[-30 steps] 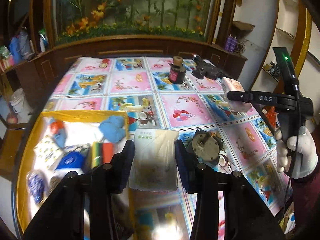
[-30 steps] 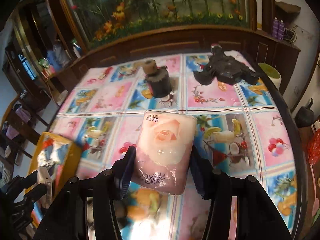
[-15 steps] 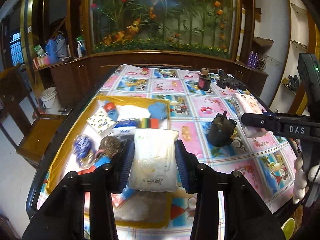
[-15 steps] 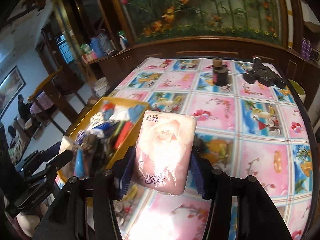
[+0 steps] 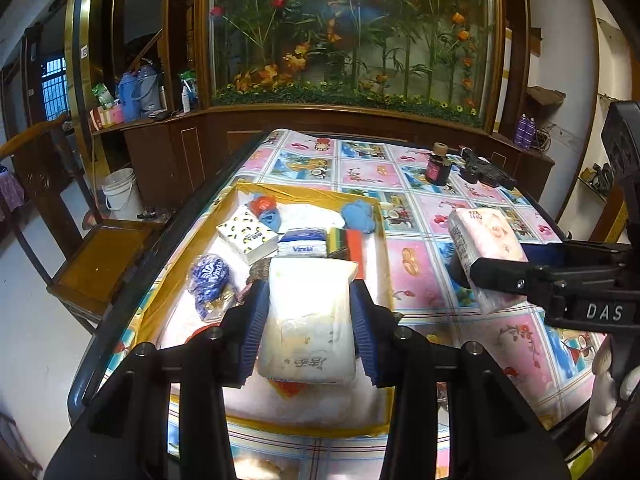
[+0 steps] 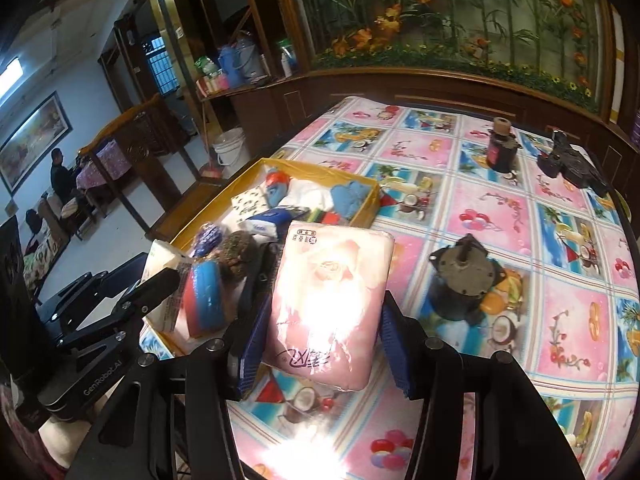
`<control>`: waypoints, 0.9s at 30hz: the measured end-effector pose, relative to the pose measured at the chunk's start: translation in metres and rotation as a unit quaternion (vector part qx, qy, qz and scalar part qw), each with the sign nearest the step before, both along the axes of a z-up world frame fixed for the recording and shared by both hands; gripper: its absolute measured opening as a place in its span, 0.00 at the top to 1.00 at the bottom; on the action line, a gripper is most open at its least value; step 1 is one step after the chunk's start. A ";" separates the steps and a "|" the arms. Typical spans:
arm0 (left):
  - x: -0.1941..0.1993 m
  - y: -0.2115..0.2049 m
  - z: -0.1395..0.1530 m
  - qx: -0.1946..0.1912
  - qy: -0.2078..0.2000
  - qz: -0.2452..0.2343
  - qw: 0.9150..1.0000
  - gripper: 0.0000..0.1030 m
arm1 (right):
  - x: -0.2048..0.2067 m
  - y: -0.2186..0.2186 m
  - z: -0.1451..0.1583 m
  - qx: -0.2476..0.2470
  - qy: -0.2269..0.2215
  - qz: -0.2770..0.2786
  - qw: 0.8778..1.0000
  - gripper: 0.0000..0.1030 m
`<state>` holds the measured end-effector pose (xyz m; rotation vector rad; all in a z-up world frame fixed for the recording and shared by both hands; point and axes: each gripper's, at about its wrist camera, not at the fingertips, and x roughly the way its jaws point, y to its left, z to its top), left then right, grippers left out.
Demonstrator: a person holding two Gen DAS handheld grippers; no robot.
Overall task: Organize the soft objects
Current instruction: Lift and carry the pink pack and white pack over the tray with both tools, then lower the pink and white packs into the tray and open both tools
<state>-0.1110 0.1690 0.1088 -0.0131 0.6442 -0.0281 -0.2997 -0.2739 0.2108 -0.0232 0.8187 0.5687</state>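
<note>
A: You stand at a table under a glossy pink-and-blue picture oilcloth, a glass case of artificial flowers behind it.

B: What does your left gripper hold?

A: It is clamped on a white plastic-wrapped tissue pack, long axis running away from you, over the near half of the shallow yellow cardboard tray.

B: And inside the tray?

A: A spotted tissue pack, a blue-and-white Vinda pack, a striped sponge, a blue cloth and a dark blue patterned pouch.

B: Your right gripper?

A: It pinches a pink rose-printed tissue pack, lengthwise along the fingers, tilted down above the oilcloth just right of the tray. A grey metal motor sits beside it; a dark bottle stands further back.
</note>
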 end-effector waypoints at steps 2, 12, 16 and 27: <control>0.003 0.004 -0.003 0.001 0.002 0.005 1.000 0.62 | 0.002 0.013 -0.003 -0.003 0.002 0.008 1.000 0.49; 0.018 0.028 -0.018 0.004 0.012 0.019 1.000 0.62 | 0.020 0.069 -0.027 -0.012 0.025 0.044 0.999 0.49; 0.033 0.041 -0.026 0.005 0.021 0.032 0.999 0.62 | 0.027 0.091 -0.039 -0.013 0.033 0.059 0.998 0.49; 0.073 0.109 -0.044 -0.119 0.054 0.065 0.989 0.50 | 0.040 0.146 -0.073 -0.028 0.055 0.095 0.994 0.49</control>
